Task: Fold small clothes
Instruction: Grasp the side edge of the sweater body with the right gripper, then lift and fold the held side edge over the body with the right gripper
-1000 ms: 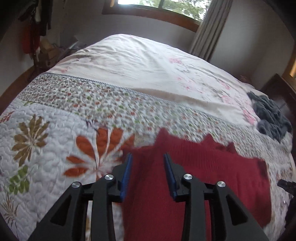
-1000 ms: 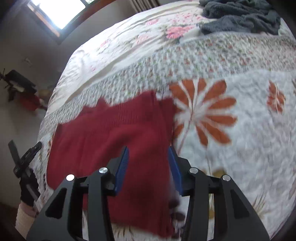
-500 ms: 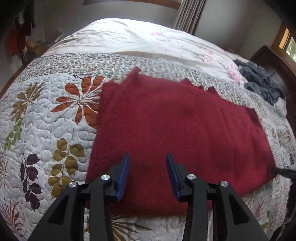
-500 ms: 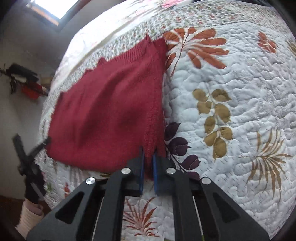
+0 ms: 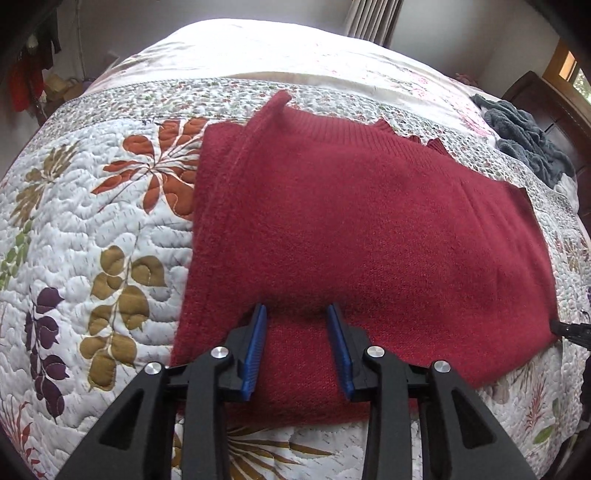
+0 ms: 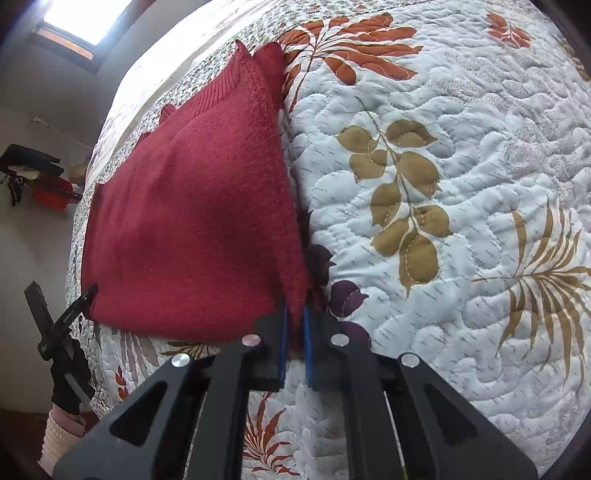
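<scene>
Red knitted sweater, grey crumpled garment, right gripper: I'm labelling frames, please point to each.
Red knitted sweater (image 5: pixel 369 229): left wrist view, middle of body.
Grey crumpled garment (image 5: pixel 524 136): left wrist view, its centre.
Right gripper (image 6: pixel 294 325): right wrist view, between fingertips.

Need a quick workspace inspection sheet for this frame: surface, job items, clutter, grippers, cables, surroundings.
Surface: quilted bedspread with a leaf print, covering a bed.
Job's things: red knit sweater lying on the quilt, mostly flat, one far corner curled up.
Clutter: grey garment bunched at the far right of the bed, apart from the sweater.
Grippers: left gripper open, above the sweater's near edge; right gripper shut on the sweater's near corner.
Cables: nothing seen.
Surroundings: window and curtain beyond the bed; dark wooden furniture at the right; hanging clothes at the left wall.
</scene>
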Tool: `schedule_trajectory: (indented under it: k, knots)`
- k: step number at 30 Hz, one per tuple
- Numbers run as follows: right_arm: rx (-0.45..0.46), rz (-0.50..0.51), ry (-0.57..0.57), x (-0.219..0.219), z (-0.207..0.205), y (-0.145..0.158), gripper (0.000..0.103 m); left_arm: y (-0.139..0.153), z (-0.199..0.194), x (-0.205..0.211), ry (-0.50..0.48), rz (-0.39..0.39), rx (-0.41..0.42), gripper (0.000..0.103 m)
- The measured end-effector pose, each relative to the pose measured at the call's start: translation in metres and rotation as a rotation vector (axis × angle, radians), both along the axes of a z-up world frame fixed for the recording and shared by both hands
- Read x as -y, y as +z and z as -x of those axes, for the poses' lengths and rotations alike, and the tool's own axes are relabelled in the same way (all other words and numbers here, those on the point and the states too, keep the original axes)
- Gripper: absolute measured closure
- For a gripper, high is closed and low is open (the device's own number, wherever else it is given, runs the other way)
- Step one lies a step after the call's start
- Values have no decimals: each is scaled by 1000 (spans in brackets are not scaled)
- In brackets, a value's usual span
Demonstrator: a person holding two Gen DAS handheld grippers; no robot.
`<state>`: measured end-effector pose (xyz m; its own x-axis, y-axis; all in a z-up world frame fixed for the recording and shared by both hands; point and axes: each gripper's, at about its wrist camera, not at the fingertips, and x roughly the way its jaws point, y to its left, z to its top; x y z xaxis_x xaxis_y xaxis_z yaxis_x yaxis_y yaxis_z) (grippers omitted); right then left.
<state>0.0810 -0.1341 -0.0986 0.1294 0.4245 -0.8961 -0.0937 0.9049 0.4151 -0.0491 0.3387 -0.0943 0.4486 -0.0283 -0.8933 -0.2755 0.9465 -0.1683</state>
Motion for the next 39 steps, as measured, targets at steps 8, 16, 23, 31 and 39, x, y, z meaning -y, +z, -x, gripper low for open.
schedule_trajectory:
  k: [8, 16, 23, 31, 39]
  knots:
    - [108, -67, -6, -2, -15, 48, 67, 43, -18, 32, -35, 1, 66, 40]
    - [58, -133, -27, -5, -61, 34, 67, 43, -73, 69, -77, 23, 49, 39]
    - [-13, -167, -37, -3, -79, 5, 68, 15, -89, 72, -74, 3, -7, 39]
    - [-72, -300, -79, -3, -85, -17, 84, 3, -90, 70, -93, -2, -13, 38]
    - [-73, -318, -118, 8, -80, -22, 91, 1, -90, 67, -111, 7, -15, 38]
